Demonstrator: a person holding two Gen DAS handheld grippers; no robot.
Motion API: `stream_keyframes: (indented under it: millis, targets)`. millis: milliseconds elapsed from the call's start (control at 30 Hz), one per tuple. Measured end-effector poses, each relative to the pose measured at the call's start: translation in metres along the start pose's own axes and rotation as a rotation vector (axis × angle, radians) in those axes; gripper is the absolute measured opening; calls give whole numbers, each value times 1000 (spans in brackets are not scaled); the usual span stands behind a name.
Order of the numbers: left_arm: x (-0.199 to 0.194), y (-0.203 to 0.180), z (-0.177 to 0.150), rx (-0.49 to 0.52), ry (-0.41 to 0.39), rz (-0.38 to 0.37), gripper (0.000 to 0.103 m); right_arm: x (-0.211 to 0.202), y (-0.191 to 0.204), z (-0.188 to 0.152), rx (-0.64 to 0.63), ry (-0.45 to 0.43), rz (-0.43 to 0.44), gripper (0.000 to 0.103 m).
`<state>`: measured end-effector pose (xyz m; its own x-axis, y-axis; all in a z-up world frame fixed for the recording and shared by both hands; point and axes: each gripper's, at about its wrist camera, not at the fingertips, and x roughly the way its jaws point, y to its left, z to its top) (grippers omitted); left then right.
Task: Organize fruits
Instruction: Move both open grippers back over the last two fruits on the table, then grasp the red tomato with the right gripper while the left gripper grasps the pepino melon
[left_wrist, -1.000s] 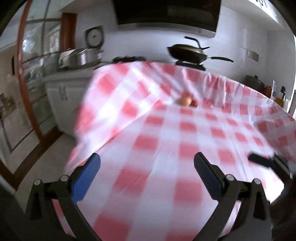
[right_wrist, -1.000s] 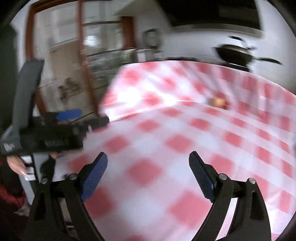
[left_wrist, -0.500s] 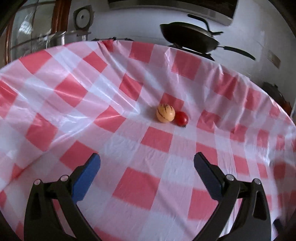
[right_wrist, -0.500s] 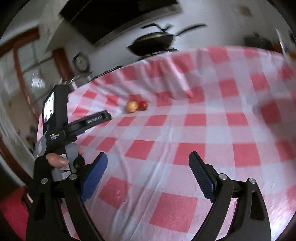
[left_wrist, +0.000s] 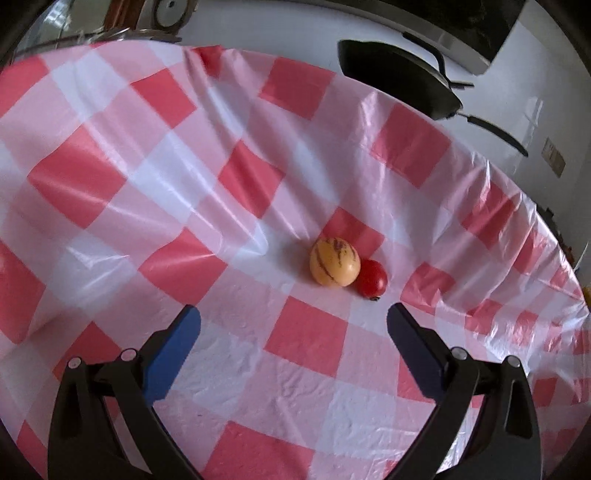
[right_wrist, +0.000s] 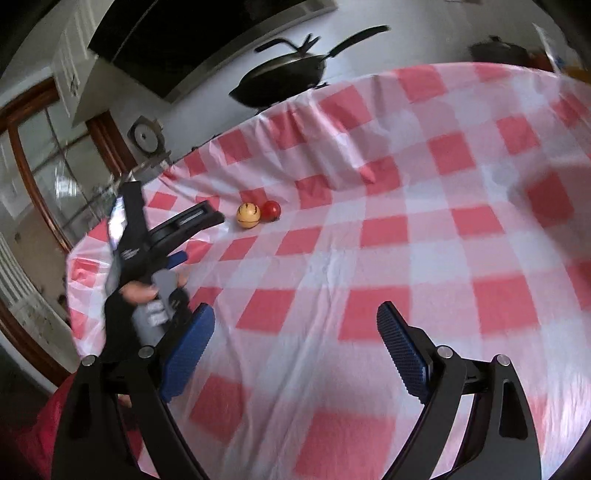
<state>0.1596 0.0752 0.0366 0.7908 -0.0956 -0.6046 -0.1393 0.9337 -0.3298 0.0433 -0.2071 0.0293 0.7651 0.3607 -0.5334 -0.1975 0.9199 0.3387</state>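
**Two fruits touching on the checked bench, both tools wide and empty**

The bench, covered by a glossy, wrinkled red-and-white checked plastic cloth, fills most of both views. Beyond its far edge, well past the fruits, a dark wok with a long handle stands against a white wall, under a black range hood.

The left tool hangs over the cloth with its blue-padded fingers spread wide and nothing between them; the fruits lie just beyond its fingertips, slightly toward its right finger. In the right wrist view this same tool appears from the side, gripped by a hand at the bench's left edge, its tip pointing at the fruits and close to them.

The right tool is also spread wide and empty, and sits well back from the fruits, which show small and far up the cloth to its left.

The yellow striped fruit, round with dark streaks on its top, rests on a pale square of the cloth. The smaller red tomato lies touching it, on the side nearer the wok's handle, with a dark stem tip showing at its lower edge.
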Motion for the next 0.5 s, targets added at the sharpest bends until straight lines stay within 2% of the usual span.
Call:
stream_keyframes:
  millis: [200,300,400,500]
  targets:
    - [0,11,0,-45,9,-11,101,83,13,48,-72,64,-52,87]
    - [2,20,2,-84,3,48,101,127,27,64,-183,112,-112,86]
    - [3,30,4,-124,-5,92,101,165,35,76,-243,169,-124,75]
    - [4,38,6,-164,-12,116,101,194,38,87,-231,216,-93,69]
